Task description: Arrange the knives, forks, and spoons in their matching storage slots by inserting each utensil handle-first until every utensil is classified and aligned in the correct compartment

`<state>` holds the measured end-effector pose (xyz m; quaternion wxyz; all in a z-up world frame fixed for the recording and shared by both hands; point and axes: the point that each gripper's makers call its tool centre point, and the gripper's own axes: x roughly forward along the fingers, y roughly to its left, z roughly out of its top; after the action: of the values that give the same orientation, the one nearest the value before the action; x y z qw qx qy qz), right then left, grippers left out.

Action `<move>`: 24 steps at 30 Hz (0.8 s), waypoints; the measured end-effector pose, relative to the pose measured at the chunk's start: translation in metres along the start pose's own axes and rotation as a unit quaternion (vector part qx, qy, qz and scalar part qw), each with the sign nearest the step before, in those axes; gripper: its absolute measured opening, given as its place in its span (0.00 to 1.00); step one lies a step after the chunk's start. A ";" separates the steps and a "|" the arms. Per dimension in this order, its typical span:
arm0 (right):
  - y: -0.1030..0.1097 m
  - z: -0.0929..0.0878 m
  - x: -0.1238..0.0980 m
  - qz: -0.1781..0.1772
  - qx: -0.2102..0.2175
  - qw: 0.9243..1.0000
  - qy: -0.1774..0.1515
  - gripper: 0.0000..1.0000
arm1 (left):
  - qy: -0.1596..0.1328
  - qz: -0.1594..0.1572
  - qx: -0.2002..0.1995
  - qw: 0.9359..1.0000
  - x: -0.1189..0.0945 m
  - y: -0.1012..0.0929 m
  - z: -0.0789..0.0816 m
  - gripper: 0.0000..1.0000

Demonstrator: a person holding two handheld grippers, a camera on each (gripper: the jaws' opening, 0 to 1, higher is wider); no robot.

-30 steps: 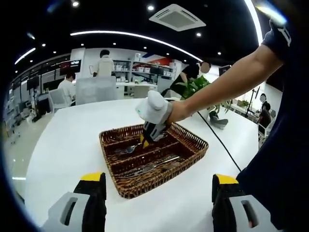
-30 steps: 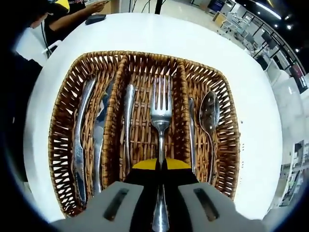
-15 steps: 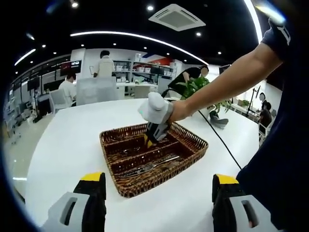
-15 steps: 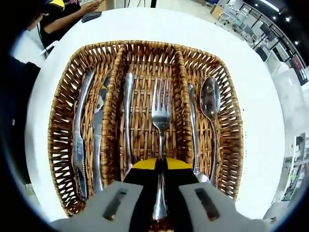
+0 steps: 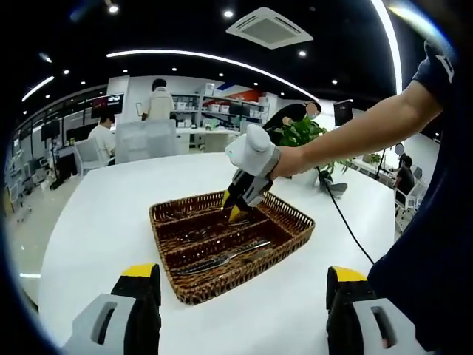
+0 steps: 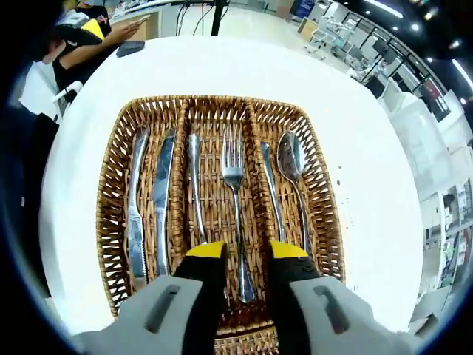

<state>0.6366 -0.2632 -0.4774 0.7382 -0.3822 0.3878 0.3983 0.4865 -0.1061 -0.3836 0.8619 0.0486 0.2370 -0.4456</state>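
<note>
Left gripper view: my left gripper (image 5: 235,310) idles, jaws apart, short of the wicker tray (image 5: 192,290). Right gripper view: my right gripper (image 6: 246,255) has just let go; the fork (image 6: 235,200) now lies in the middle compartment, apparently sorted.

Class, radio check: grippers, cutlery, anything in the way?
Right gripper open above the fork, which lies in the wicker tray's middle slot. Left gripper open, short of the tray. Nothing in the way.

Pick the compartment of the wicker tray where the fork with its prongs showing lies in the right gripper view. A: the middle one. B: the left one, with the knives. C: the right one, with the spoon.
A: the fork lies in the middle slot of the tray, between the knives and the spoon.
</note>
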 end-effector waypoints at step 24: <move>0.058 -0.070 -0.082 -0.091 0.195 0.971 -0.100 0.70 | 0.020 -0.013 -0.006 1.000 0.039 0.002 -0.001 1.00</move>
<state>0.5354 -0.3256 -0.4486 0.8666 -0.2230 0.3457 0.2825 0.5070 -0.1338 -0.4026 0.8514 0.0491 0.2577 -0.4542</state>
